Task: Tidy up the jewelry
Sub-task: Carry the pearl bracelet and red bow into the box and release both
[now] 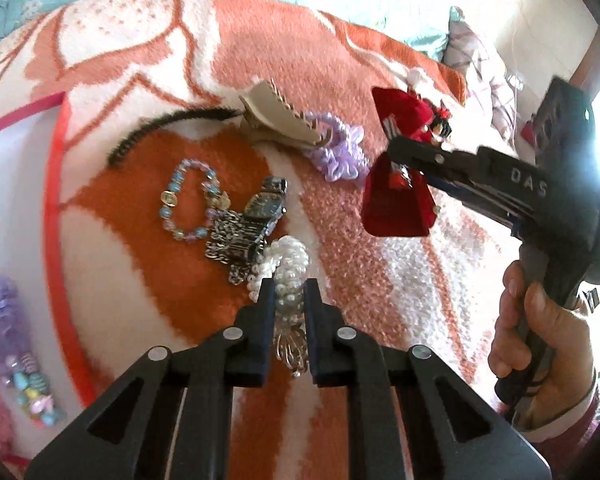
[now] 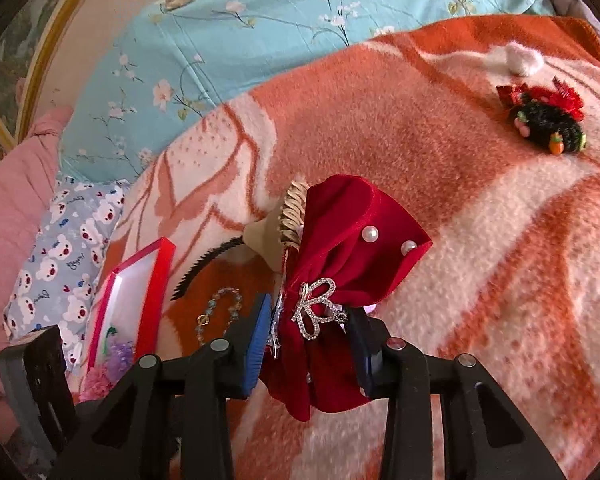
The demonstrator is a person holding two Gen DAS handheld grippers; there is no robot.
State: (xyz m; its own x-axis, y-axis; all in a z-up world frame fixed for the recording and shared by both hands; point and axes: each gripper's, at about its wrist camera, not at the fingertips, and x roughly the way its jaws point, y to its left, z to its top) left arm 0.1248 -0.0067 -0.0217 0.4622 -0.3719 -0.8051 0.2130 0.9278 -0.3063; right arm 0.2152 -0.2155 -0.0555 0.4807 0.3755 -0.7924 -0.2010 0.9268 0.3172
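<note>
In the left wrist view my left gripper (image 1: 288, 292) is shut on a white pearl hair clip (image 1: 290, 264), whose silver metal part (image 1: 292, 350) shows between the fingers. Beside it on the blanket lie a dark watch (image 1: 266, 206), a silver chain piece (image 1: 228, 242) and a pastel bead bracelet (image 1: 188, 204). My right gripper (image 2: 308, 320) is shut on a red velvet bow (image 2: 340, 236) with pearls and a rhinestone ornament (image 2: 314, 308), lifted off the blanket. The same red velvet bow (image 1: 396, 208) hangs from the right gripper (image 1: 404, 152) at the right of the left wrist view.
A red-rimmed box (image 1: 58, 200) with a white inside stands at the left, holding a purple scrunchie (image 1: 0, 308) and beads. A beige claw clip (image 1: 276, 120), purple scrunchie (image 1: 340, 154) and black comb band (image 1: 164, 128) lie farther back. A black-and-red hair tie (image 2: 548, 122) lies far right.
</note>
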